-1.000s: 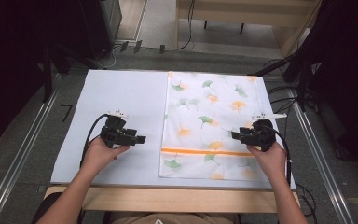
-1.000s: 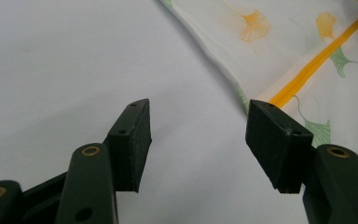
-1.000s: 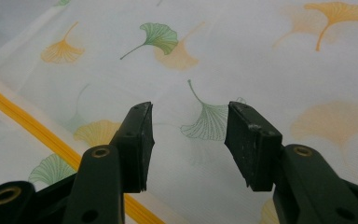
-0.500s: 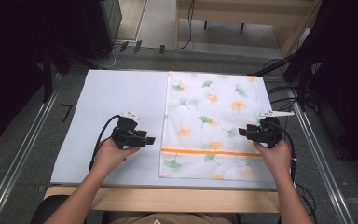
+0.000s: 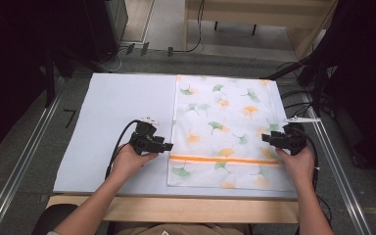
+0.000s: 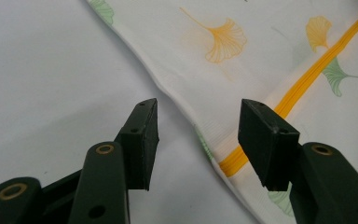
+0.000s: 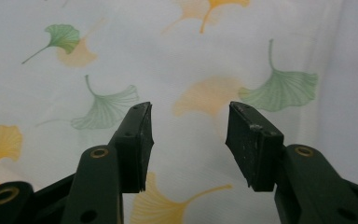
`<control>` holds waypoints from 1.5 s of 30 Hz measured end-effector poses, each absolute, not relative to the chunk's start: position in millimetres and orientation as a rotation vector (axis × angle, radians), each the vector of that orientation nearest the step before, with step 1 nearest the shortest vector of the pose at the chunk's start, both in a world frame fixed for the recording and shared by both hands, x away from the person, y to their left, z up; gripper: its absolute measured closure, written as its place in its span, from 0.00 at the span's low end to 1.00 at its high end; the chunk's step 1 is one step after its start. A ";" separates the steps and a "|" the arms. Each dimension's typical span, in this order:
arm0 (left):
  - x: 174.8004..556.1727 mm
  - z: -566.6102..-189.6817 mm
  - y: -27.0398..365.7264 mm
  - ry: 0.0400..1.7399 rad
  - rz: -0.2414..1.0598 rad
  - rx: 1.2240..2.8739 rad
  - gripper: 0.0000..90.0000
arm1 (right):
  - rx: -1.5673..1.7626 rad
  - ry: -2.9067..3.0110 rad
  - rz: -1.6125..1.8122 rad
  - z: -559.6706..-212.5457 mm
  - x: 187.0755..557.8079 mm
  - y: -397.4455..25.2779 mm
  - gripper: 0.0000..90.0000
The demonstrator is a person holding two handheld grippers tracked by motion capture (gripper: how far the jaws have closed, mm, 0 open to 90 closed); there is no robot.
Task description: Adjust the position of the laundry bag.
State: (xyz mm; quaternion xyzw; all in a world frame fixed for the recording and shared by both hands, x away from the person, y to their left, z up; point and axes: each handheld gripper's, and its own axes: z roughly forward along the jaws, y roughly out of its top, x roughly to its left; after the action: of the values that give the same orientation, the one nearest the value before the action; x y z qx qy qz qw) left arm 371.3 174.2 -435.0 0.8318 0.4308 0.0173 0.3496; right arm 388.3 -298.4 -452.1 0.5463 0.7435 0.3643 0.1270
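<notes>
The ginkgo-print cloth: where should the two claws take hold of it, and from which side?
Probably by its long side hems. The cloth lies flat, so only the edges offer a lip. The open left claw already straddles the left hem near the orange stripe; the open right claw could come in from the right.

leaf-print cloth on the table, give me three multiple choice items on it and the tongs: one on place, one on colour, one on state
1. Where on the table does the leaf-print cloth lie?
A. on its right part
B. on its left part
C. hanging off the near edge

2. What colour is the stripe across the cloth?
A. blue
B. orange
C. black

3. How do the left tongs stand?
A. shut on the cloth
B. open, over the cloth's edge
C. shut on a cable

Answers:
1 A, in the high view the cloth covers the table's right part.
2 B, the stripe shows orange in the high view and the left gripper view.
3 B, the jaws stand apart with the cloth's edge seen between them; the right tongs are open too.
</notes>
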 end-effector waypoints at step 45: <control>380.4 -455.9 144.3 1.104 0.069 2.222 0.76 | 1.672 2.094 0.837 -474.6 394.3 -319.4 0.74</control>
State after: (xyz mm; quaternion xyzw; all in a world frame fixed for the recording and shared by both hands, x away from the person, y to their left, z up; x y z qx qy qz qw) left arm 380.4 144.3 -455.9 0.8469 0.4207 0.0265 0.3241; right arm 394.3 -319.4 -474.6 0.5872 0.7356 0.2939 0.1666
